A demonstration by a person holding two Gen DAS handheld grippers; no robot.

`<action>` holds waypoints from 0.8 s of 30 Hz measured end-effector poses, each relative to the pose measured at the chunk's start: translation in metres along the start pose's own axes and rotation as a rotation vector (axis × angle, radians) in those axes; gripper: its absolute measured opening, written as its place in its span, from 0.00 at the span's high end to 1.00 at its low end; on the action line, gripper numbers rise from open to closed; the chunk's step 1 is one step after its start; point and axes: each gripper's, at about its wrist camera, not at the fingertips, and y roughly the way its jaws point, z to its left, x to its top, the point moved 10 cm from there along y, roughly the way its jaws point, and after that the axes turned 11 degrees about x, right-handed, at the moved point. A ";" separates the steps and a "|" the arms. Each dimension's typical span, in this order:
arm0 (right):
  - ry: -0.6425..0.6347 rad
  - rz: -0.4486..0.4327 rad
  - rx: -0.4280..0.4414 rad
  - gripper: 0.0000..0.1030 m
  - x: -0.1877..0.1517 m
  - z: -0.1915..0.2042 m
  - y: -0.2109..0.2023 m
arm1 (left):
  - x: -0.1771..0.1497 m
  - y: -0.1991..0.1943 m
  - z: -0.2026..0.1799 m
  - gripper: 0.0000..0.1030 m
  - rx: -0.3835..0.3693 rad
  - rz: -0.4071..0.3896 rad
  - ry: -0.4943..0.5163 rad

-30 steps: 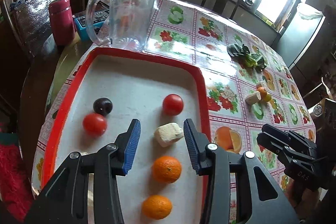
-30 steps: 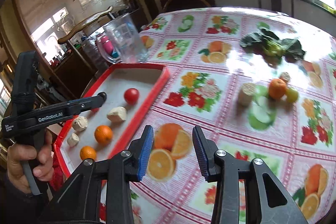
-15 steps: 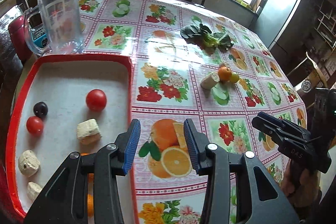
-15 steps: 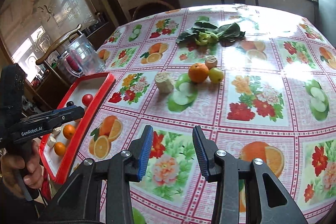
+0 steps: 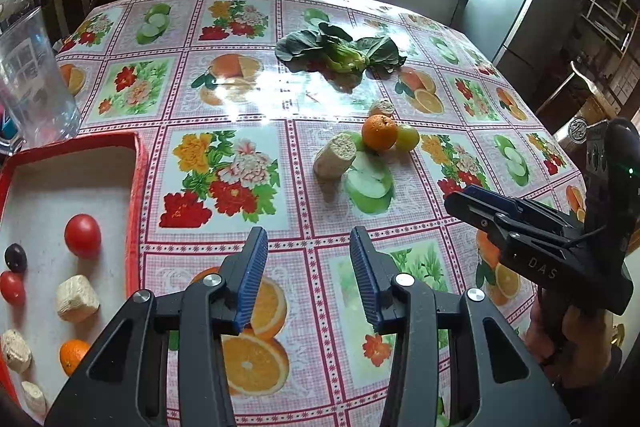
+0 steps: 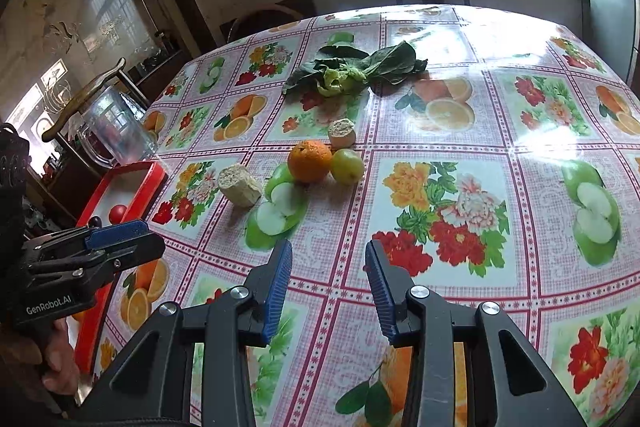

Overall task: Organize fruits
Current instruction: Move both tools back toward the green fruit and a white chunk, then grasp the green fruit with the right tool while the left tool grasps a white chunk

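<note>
Both claws have swung away from the red tray toward mid-table. The left claw and right claw hang spread and empty. The orange, touching a green fruit, looks firm but probably rolls; grip its middle.

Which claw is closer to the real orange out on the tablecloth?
Hard to call; the right looks slightly nearer. The right claw hangs open just short of the orange; the left claw hangs open short of it too, toward the tray.
</note>
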 end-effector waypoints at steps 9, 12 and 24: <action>-0.056 0.003 0.004 0.64 0.027 -0.002 0.027 | 0.019 0.035 -0.014 0.60 0.013 0.006 0.037; -0.068 0.012 -0.007 0.64 0.033 -0.004 0.035 | 0.025 0.046 -0.016 0.60 0.013 0.007 0.043; -0.068 0.024 -0.008 0.71 0.042 -0.019 0.055 | 0.044 0.073 -0.027 0.61 -0.008 -0.006 0.060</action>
